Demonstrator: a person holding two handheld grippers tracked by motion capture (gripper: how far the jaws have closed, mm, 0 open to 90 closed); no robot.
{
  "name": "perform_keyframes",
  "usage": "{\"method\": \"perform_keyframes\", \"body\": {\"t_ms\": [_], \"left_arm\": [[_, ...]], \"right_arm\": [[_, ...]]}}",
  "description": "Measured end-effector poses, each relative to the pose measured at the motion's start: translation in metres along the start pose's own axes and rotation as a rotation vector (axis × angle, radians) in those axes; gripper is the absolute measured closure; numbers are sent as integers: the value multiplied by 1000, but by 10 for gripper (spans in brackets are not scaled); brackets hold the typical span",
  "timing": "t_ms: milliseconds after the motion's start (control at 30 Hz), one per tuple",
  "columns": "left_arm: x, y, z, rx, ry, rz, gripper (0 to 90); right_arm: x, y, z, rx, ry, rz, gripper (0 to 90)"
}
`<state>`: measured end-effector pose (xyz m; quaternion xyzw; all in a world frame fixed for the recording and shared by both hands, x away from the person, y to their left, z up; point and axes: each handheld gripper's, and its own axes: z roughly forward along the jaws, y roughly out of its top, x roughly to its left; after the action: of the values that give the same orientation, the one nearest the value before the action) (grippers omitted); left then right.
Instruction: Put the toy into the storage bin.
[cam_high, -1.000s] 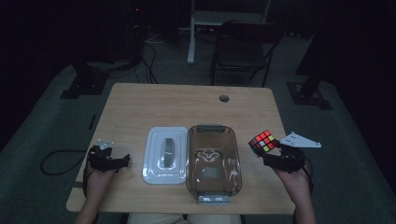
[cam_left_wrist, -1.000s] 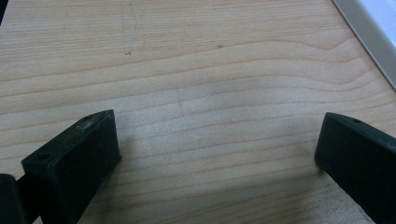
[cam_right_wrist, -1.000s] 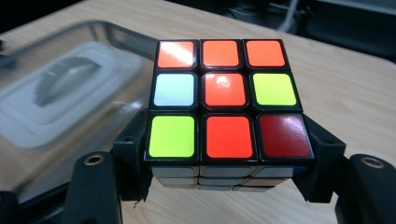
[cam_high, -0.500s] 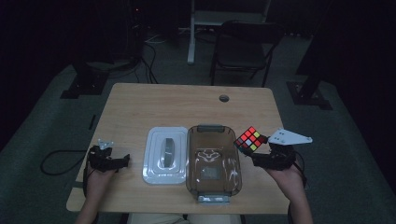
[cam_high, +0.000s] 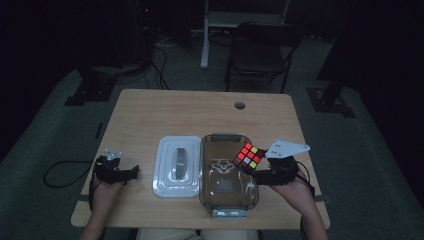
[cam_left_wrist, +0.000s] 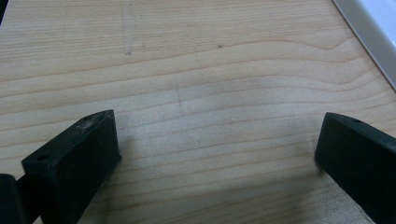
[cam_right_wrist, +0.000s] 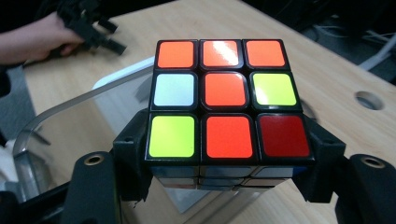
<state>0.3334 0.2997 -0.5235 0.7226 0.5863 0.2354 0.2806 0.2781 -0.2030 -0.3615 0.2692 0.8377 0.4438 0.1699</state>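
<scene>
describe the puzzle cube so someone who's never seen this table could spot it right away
On the light wooden table, look right of the white lid, over the right rim of the open brown see-through plastic box. There the right gripper holds a small puzzle cube between its black jaws. Its bright orange, red, yellow-green and white squares set it apart.
</scene>
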Motion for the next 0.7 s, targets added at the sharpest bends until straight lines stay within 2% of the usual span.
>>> {"method": "perform_keyframes", "body": {"t_ms": [200, 533, 700], "left_arm": [[0, 0, 0, 0, 0, 0, 5], [0, 0, 0, -3, -1, -2, 5], [0, 0, 0, -2, -1, 0, 5]], "right_arm": [[8, 2, 17, 63, 75, -41, 338], [18, 1, 44, 218, 191, -119, 338], [21, 0, 55, 284, 223, -151, 337]]}}
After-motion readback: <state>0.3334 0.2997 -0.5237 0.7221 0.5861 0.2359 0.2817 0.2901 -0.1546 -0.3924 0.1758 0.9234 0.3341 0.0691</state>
